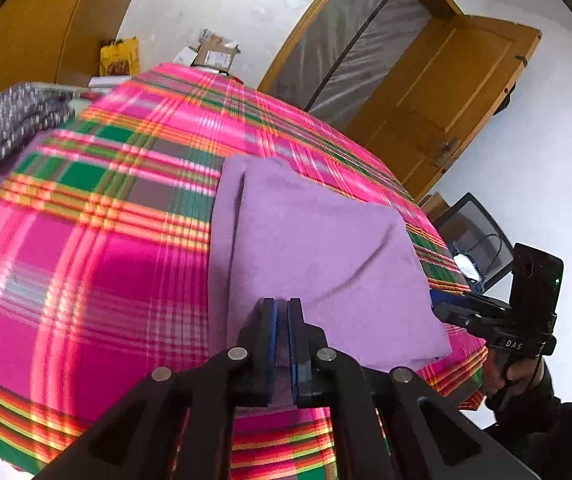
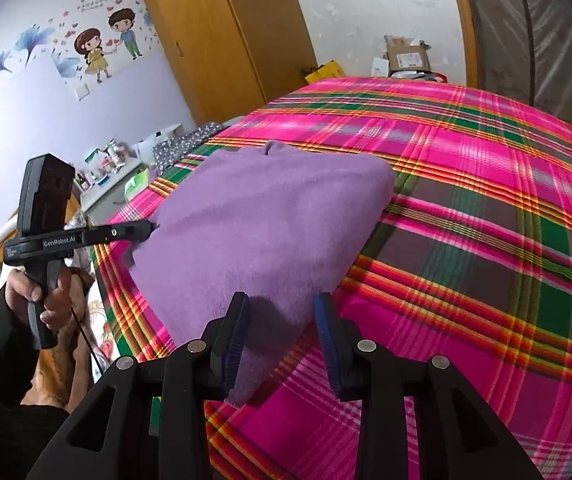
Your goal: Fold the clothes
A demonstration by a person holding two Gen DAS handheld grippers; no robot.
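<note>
Purple garment (image 2: 262, 224) lies folded on the plaid bed (image 2: 485, 208), near its front edge. Left gripper (image 1: 282, 312) fingers clenched on its hem; right gripper (image 2: 282, 312) released, straddling a corner (likely mid-fold). Next we close right, then lift together.

"DAS" on right gripper (image 1: 451, 314) body; "GenRobot.AI" on left gripper (image 2: 148, 226) body. Other labels too small/blurred.
</note>
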